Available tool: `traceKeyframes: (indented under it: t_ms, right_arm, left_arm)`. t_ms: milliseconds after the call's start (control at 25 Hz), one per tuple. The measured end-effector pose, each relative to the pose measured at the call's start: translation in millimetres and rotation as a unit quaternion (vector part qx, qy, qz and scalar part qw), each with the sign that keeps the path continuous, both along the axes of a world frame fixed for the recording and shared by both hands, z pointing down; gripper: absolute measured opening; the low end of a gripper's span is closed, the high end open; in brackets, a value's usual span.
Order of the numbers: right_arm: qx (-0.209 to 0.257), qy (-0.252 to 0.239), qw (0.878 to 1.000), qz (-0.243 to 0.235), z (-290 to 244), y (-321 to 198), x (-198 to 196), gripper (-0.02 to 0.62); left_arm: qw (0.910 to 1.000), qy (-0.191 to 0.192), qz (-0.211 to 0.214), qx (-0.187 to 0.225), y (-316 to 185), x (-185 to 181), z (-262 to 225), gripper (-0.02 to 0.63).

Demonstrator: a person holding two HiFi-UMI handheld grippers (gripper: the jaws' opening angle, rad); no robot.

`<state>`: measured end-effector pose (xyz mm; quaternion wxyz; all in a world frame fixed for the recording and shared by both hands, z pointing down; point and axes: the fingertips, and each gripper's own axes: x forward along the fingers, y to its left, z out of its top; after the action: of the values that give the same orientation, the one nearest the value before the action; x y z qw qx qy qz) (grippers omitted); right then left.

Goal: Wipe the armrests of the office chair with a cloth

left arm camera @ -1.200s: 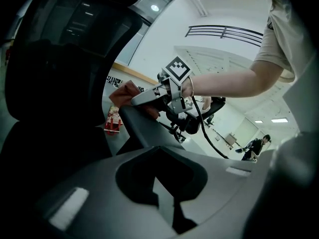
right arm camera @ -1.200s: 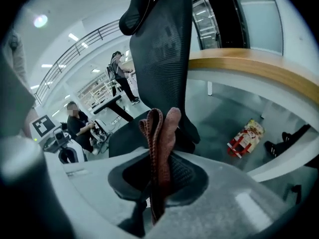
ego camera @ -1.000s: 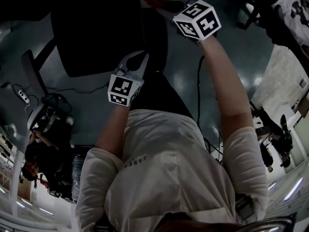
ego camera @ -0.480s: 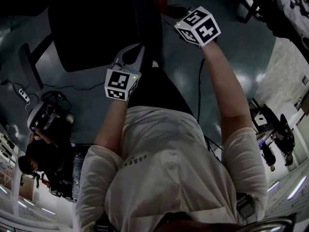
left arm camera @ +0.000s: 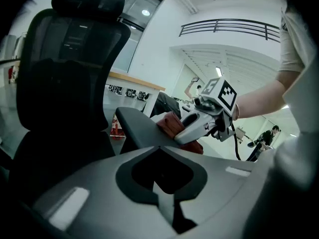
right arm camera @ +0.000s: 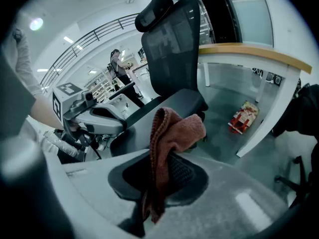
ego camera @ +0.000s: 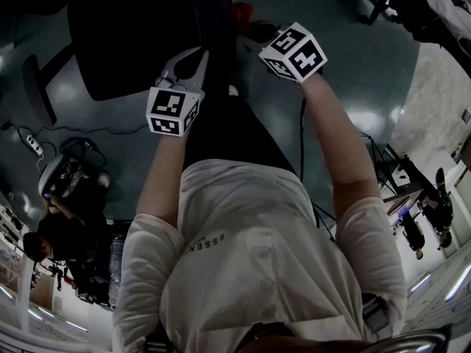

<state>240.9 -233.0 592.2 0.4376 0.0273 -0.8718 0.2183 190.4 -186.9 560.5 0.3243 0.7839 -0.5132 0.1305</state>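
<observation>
The black mesh office chair (left arm camera: 65,68) stands in front of me. A reddish-brown cloth (right arm camera: 172,133) is clamped in my right gripper (right arm camera: 154,183) and hangs out of its jaws. In the left gripper view the cloth (left arm camera: 169,124) rests on the near end of a dark armrest (left arm camera: 134,126), with the right gripper (left arm camera: 192,128) pressed behind it. My left gripper (left arm camera: 162,180) is shut on nothing and sits just beside that armrest. The head view shows the left gripper (ego camera: 193,54) left of the right gripper (ego camera: 254,31), with the cloth (ego camera: 239,9) beyond. The chair's other armrest (ego camera: 35,87) lies far left.
A desk with a wooden edge (right arm camera: 249,54) stands behind the chair, and a red packet (right arm camera: 244,116) lies on the floor under it. A power strip with cables (ego camera: 33,144) is on the floor at left. People stand in the background.
Both grippers have shifted up and to the left in the head view, and the cloth has moved with the right one along the armrest. The chair has also slid left in the picture.
</observation>
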Motion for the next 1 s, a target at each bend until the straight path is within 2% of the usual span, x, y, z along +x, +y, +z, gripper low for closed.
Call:
traceKeyframes:
  t_ms: [240, 560, 720, 1000]
  right_arm:
    - [-0.008, 0.000, 1.000, 0.007, 0.9, 45.1, 14.2, 0.046]
    - [-0.023, 0.011, 0.998, 0.051, 7.5, 86.7, 18.2, 0.046]
    - [-0.025, 0.021, 0.999, 0.042, 10.4, 106.3, 11.6, 0.046]
    - [-0.004, 0.030, 0.995, 0.095, 6.4, 111.6, -8.4, 0.046]
  left_arm:
    - [0.9997, -0.003, -0.016, 0.017, 21.8, 5.1, -15.7, 0.017]
    - [0.9986, -0.007, -0.047, 0.023, 68.4, 9.0, -22.5, 0.017]
    - [0.9972, -0.006, -0.070, 0.024, 93.5, 4.1, -23.6, 0.017]
    - [0.9913, -0.009, -0.128, 0.028, 127.3, -15.6, -29.9, 0.017]
